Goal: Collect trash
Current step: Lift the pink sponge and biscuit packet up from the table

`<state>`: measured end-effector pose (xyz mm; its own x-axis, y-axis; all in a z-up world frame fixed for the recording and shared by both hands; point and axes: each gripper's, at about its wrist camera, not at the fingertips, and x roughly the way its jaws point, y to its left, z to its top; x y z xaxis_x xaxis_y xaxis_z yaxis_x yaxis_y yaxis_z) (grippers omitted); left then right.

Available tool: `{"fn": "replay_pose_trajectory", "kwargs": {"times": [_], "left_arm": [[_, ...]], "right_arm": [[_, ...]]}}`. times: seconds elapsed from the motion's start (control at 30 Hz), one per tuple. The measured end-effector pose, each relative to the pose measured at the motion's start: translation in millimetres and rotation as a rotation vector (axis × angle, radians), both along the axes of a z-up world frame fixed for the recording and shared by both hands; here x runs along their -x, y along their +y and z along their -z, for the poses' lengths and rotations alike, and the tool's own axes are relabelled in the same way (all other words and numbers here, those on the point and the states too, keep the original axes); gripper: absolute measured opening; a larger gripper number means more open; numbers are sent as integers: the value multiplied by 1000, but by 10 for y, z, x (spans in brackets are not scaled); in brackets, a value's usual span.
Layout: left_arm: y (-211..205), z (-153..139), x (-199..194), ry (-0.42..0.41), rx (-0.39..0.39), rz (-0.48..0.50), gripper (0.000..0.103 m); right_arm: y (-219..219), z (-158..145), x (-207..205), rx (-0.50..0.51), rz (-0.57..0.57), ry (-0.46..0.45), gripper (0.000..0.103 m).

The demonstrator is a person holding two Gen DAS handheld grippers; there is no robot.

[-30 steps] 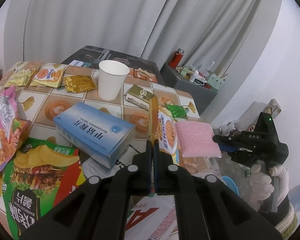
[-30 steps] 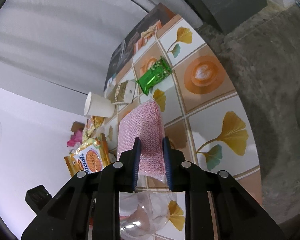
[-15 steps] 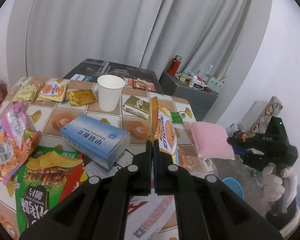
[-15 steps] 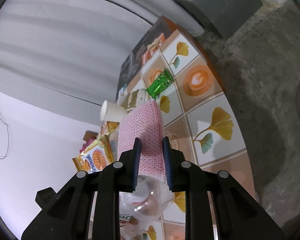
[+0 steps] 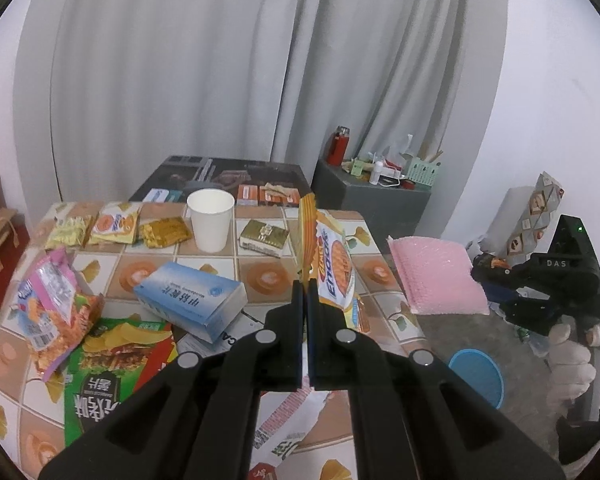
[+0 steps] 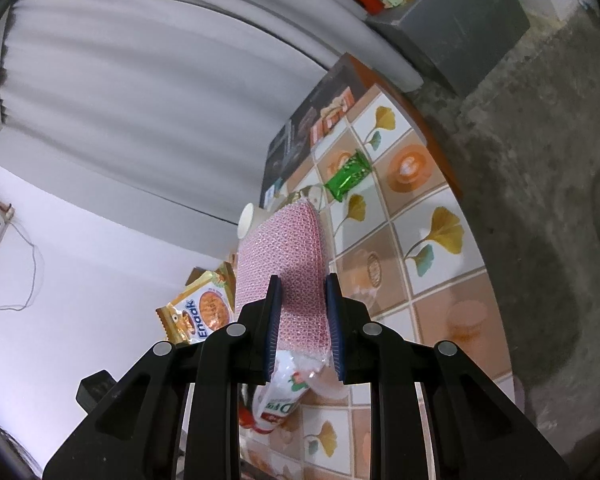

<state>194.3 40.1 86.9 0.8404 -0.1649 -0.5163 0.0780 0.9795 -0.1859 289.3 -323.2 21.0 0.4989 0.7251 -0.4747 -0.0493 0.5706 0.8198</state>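
My left gripper (image 5: 305,294) is shut on an orange snack packet (image 5: 332,264) that stands up edge-on above the tiled table (image 5: 260,276). The same snack packet (image 6: 198,314) shows at the left of the right wrist view. My right gripper (image 6: 300,300) is shut on a pink bubble-wrap pouch (image 6: 284,256), held in the air over the table's edge. In the left wrist view that pink pouch (image 5: 436,276) hangs off the table's right side, in front of the right gripper's black body (image 5: 556,284) and a white-gloved hand (image 5: 568,360).
The table holds a white paper cup (image 5: 212,220), a blue box (image 5: 192,300), a green chip bag (image 5: 112,364), a gold pack (image 5: 265,236), several snack packets (image 5: 116,226) and a green wrapper (image 6: 346,176). A blue bin (image 5: 478,376) stands on the floor right of it. A grey cabinet (image 5: 374,196) sits behind.
Both grippers have risen and drawn back from the table with their loads. The pink pouch has left the tabletop and now hangs beyond the right edge. More of the table shows.
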Motion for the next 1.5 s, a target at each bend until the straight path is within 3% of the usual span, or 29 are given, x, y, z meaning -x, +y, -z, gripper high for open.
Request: {"fn": "replay_pose_trajectory", "kwargs": {"times": [0.93, 1.5], "left_arm": [[-395, -429, 551, -132, -117, 29, 1], [-835, -449, 585, -151, -155, 105, 1]], "right_arm": [[-376, -191, 575, -55, 41, -71, 20], [-942, -109, 923, -80, 137, -69, 20]]}}
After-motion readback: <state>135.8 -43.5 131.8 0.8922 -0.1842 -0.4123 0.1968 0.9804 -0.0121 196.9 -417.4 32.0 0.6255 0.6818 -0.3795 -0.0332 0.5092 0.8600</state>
